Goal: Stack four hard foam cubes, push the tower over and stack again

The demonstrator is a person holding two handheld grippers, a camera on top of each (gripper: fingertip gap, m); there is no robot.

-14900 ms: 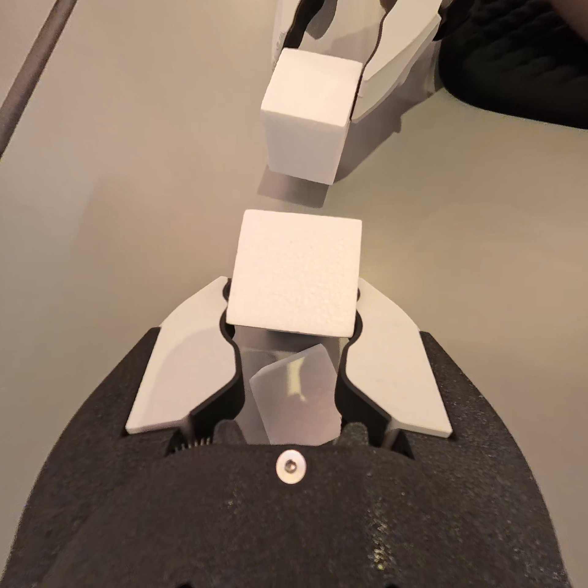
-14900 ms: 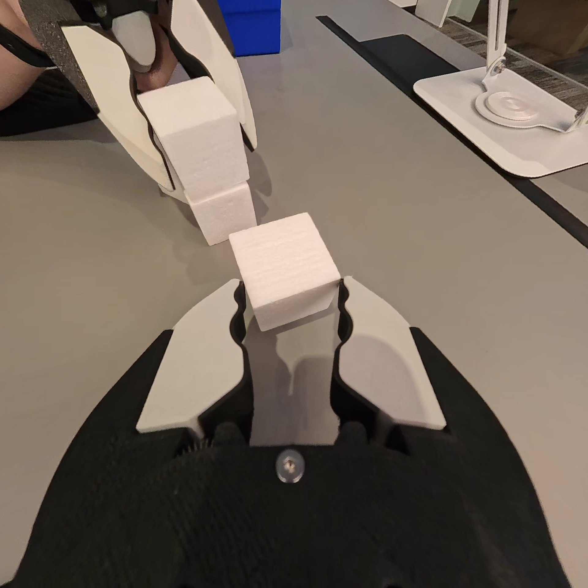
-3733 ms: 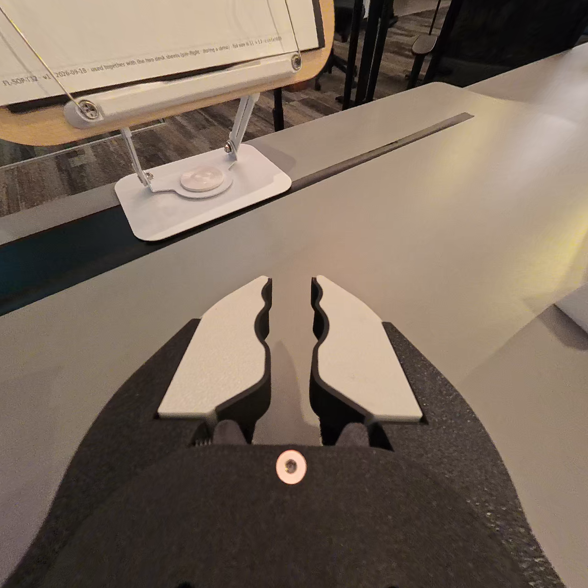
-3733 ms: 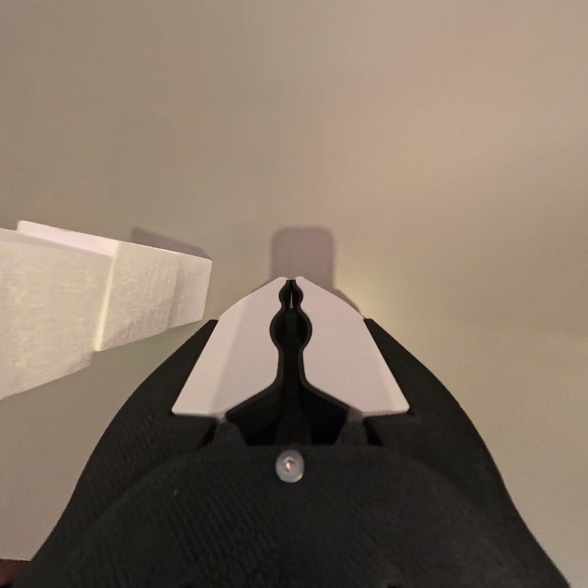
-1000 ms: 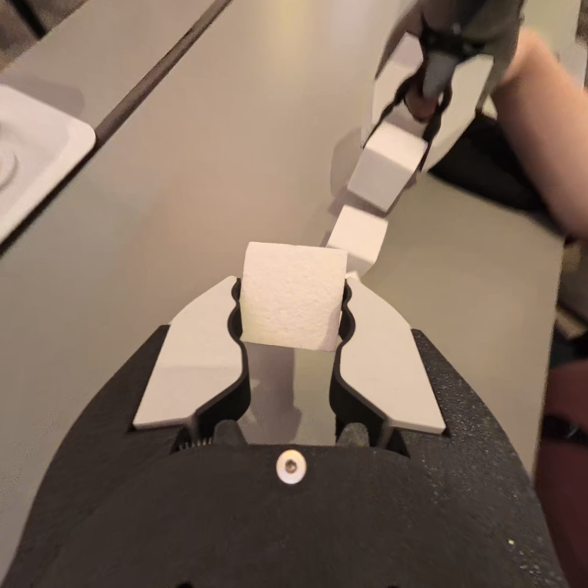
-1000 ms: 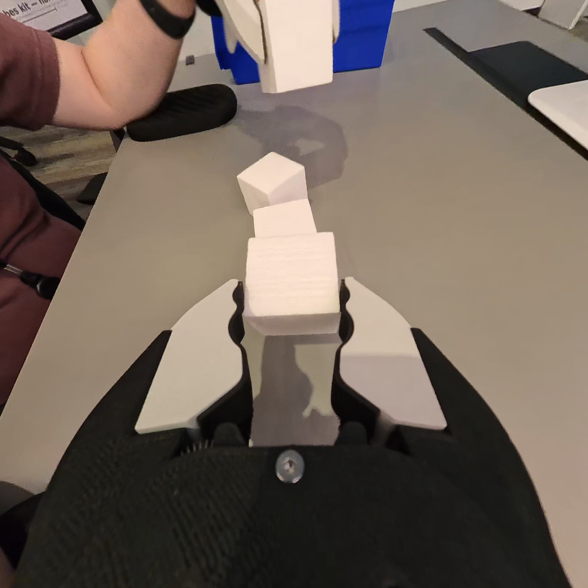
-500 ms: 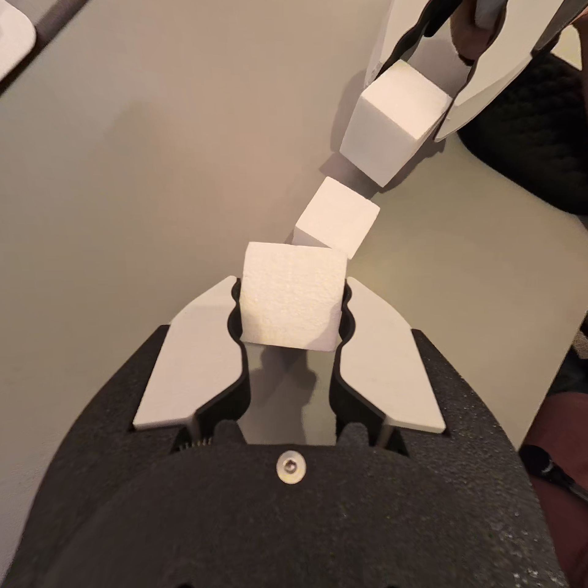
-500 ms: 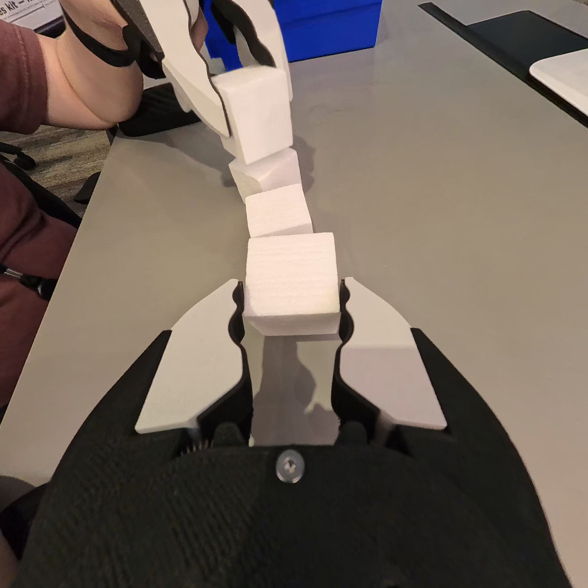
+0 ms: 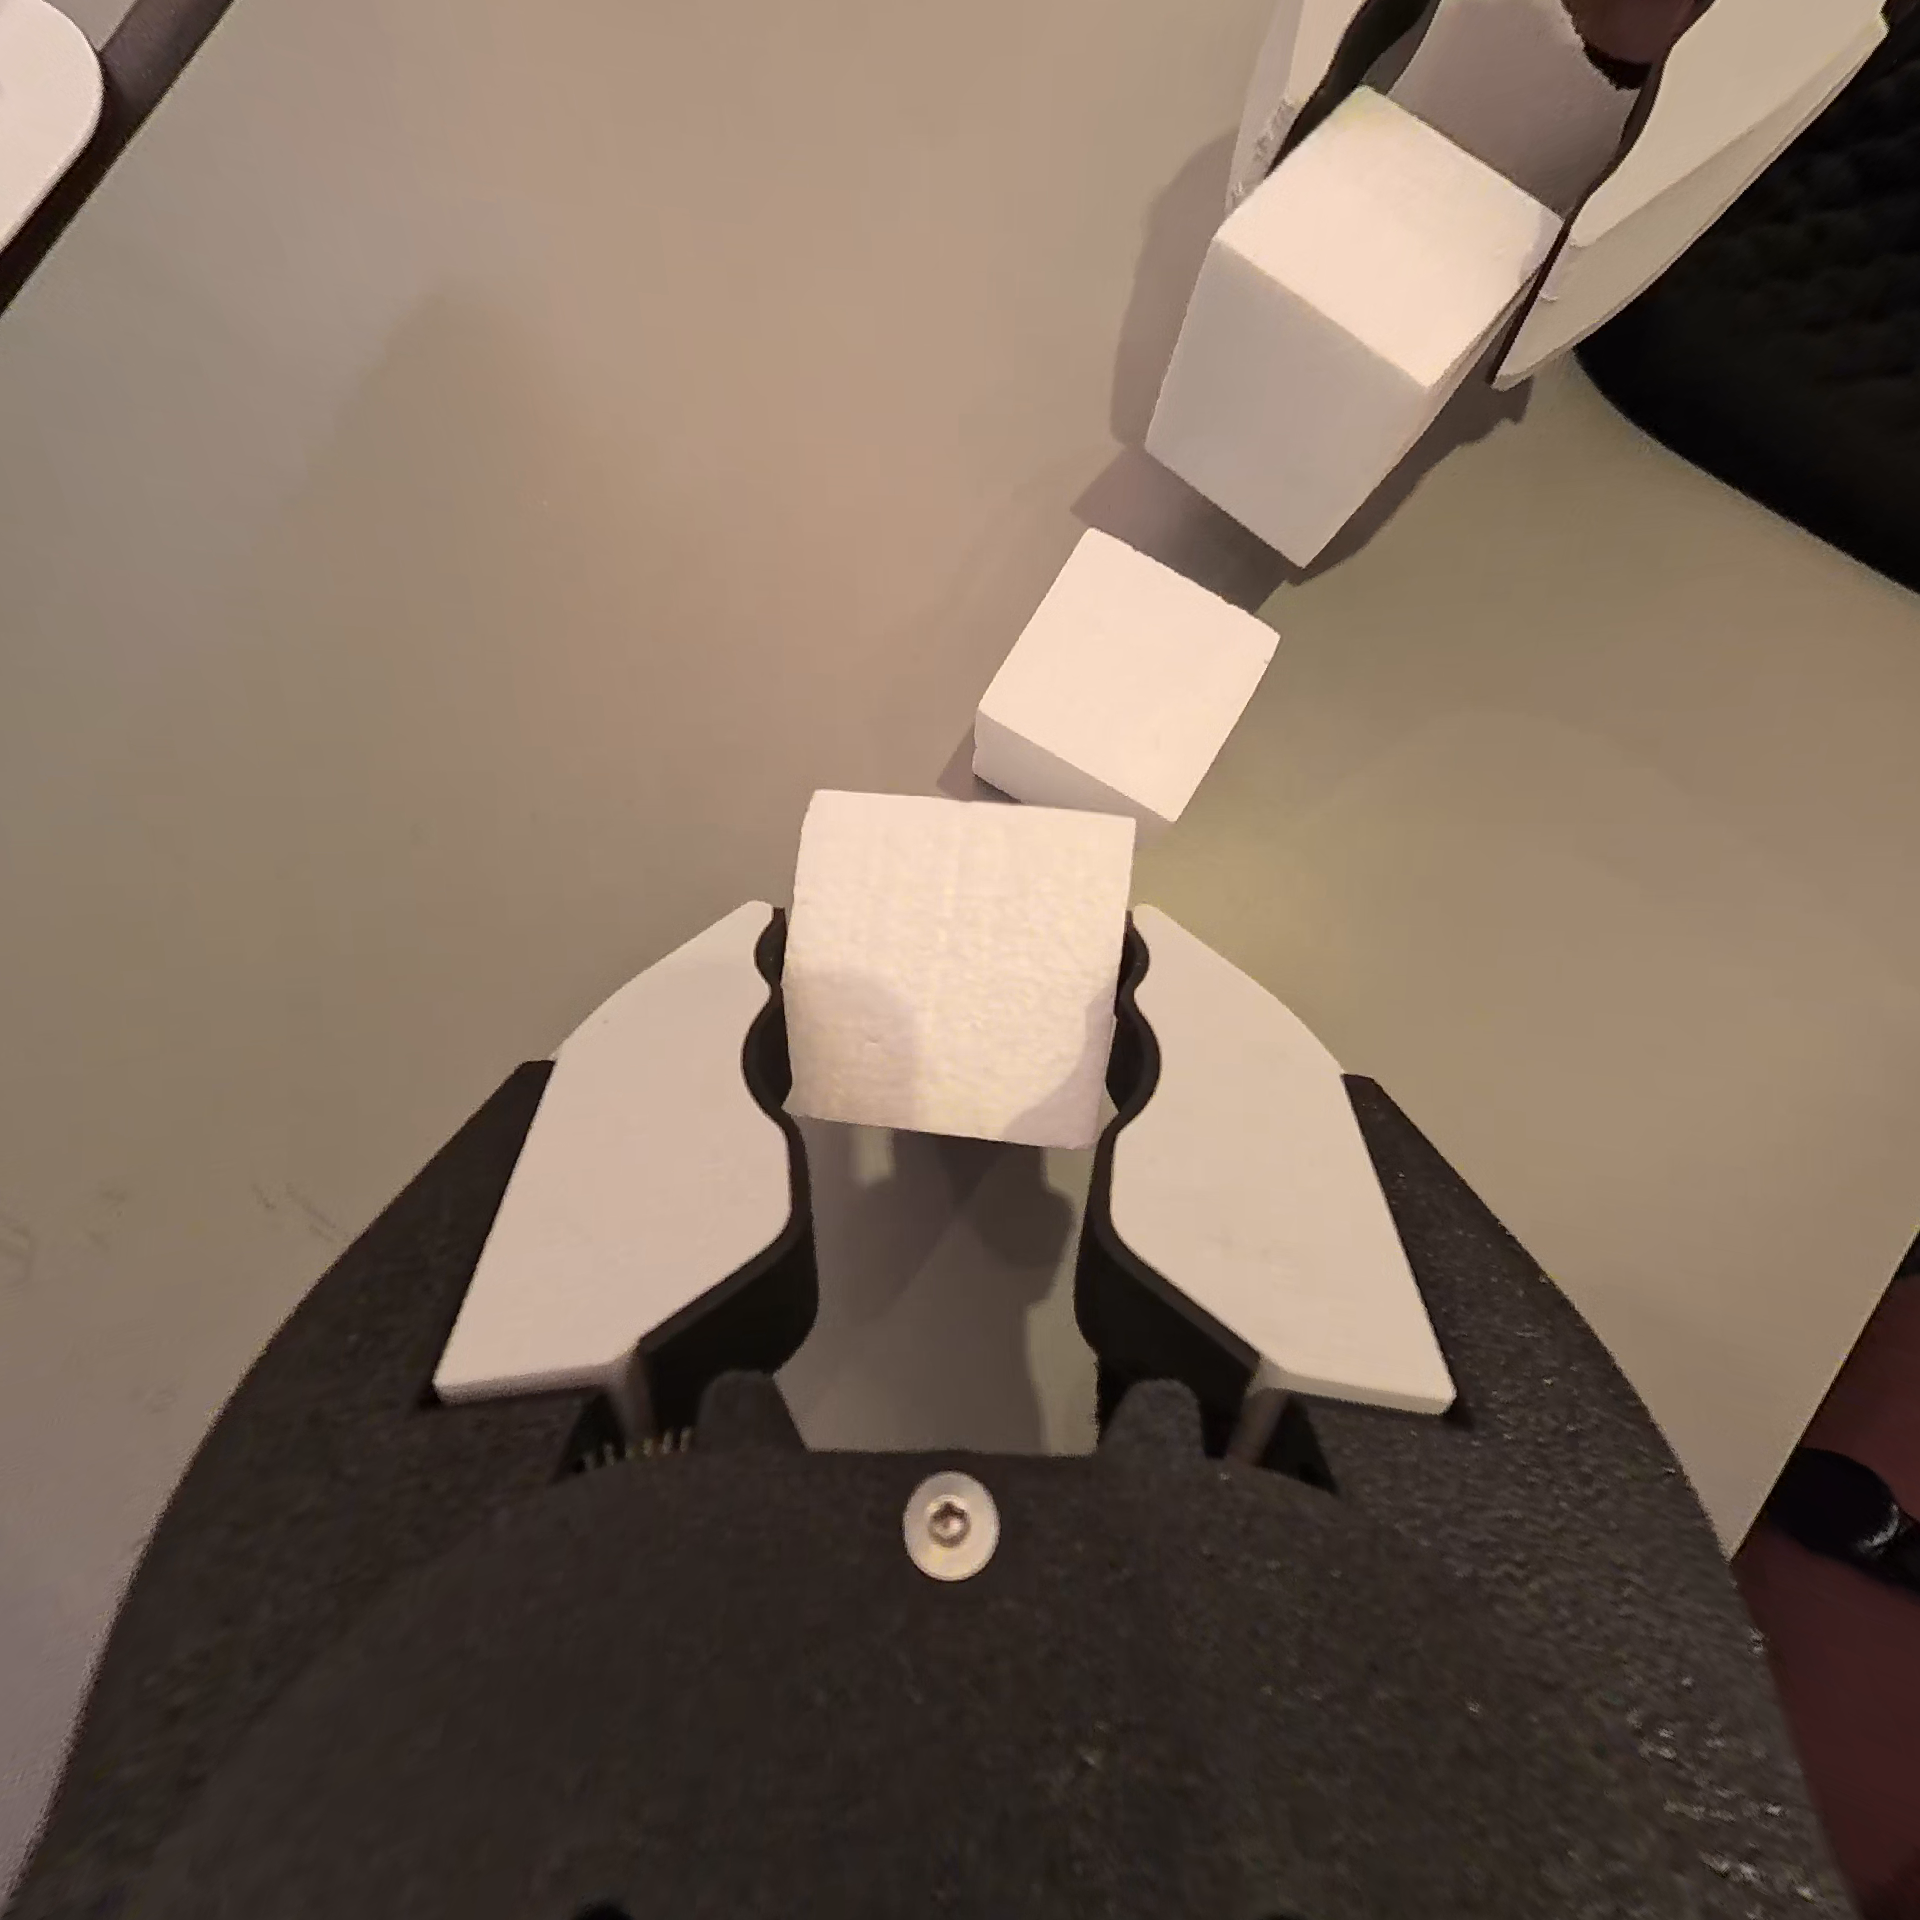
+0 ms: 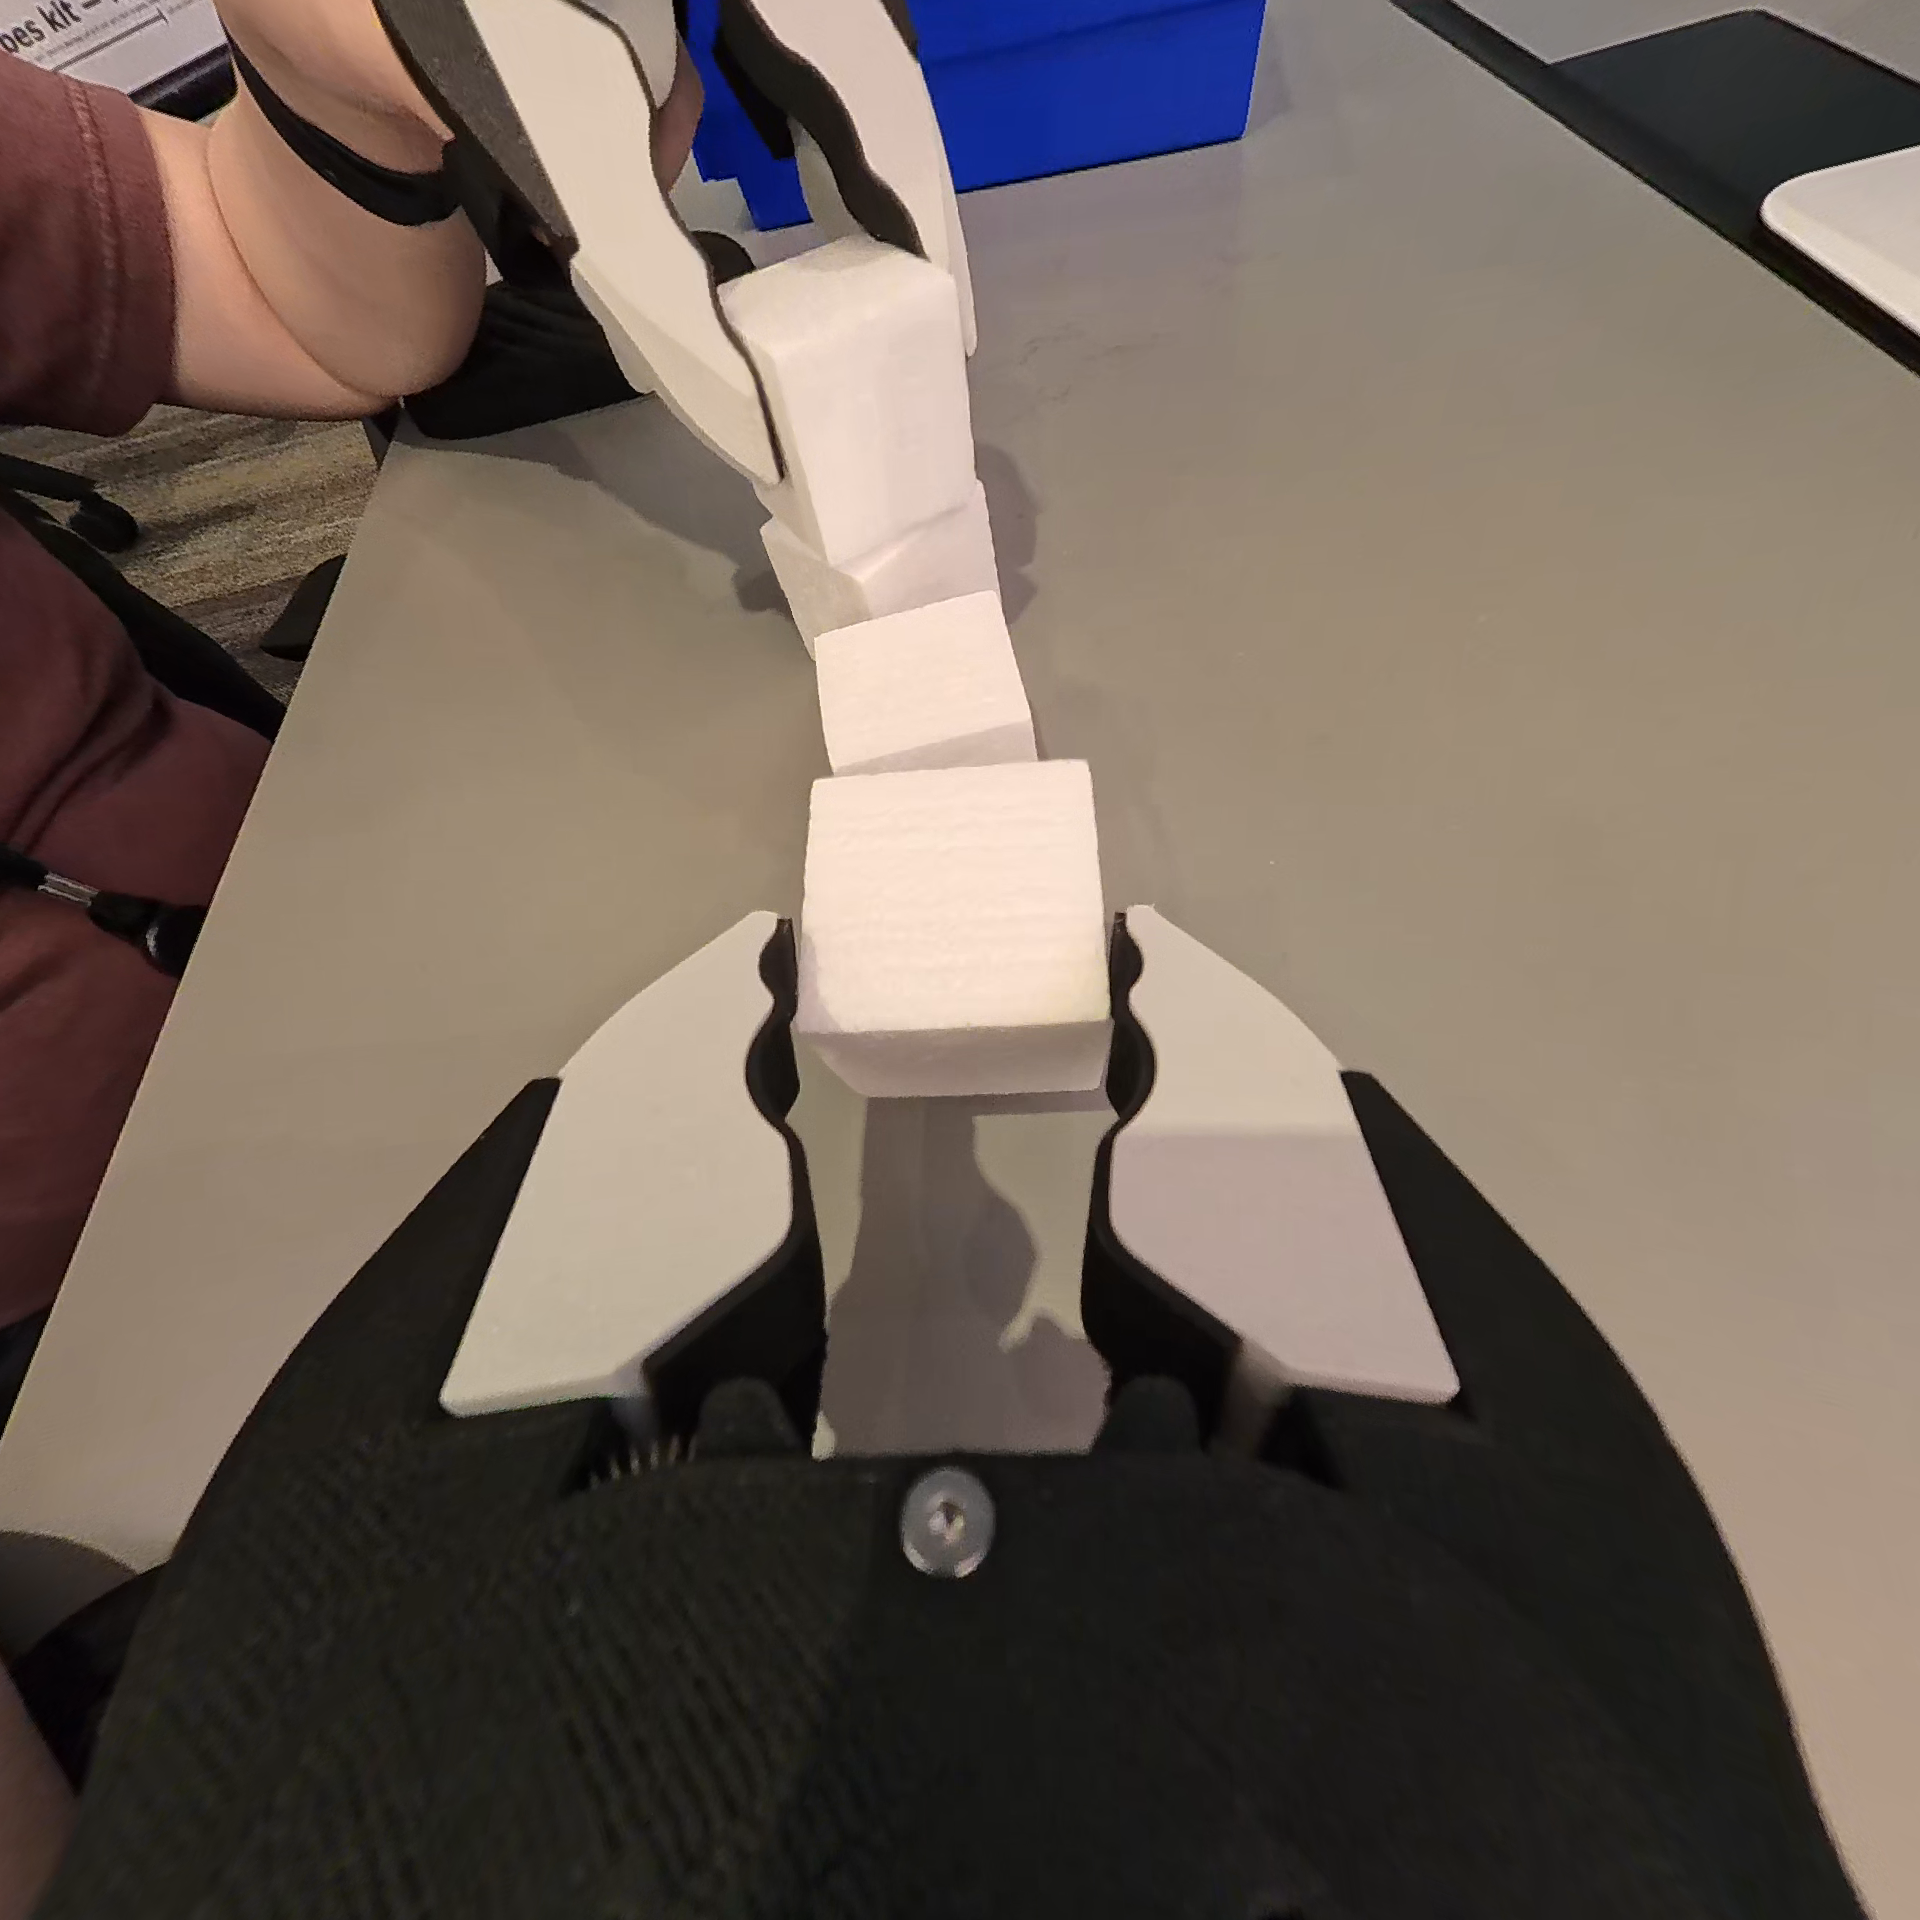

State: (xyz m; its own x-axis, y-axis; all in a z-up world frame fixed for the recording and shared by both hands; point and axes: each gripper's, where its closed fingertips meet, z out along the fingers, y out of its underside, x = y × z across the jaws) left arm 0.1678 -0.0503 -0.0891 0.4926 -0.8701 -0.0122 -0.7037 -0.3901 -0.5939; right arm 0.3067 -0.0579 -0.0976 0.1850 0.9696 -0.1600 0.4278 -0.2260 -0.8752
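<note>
White foam in left jaws: the left gripper [image 9: 956, 997] is clamped on a foam cube [image 9: 951, 977] by its two side faces, the cube raised off the grey table [image 9: 520, 520]; in the right wrist view this gripper [image 10: 821, 343] comes down from the far left table edge with its cube [image 10: 862, 384].
Right jaws: the right gripper [image 10: 951, 997] is closed on a second cube [image 10: 951, 914], also lifted, with its shadow on the table beneath.
Cube under left cube: a third cube [image 10: 914, 566] sits on the table directly below the left gripper's cube; whether the two touch I cannot tell.
Middle cube: a fourth cube [image 10: 920, 681] rests on the table between the third cube and the right gripper's cube, just beside both; all four run in one line.
Table edges: the left edge lies near the line of cubes, with a person's sleeve [image 10: 73, 239] beyond it.
Far end: a blue box [image 10: 1091, 94] stands behind the left gripper.
Right side: a dark strip [image 10: 1662, 125] and a white plate's corner [image 10: 1849, 223] lie well apart from the cubes.
Open room: bare table stretches wide to the right of the cubes.
</note>
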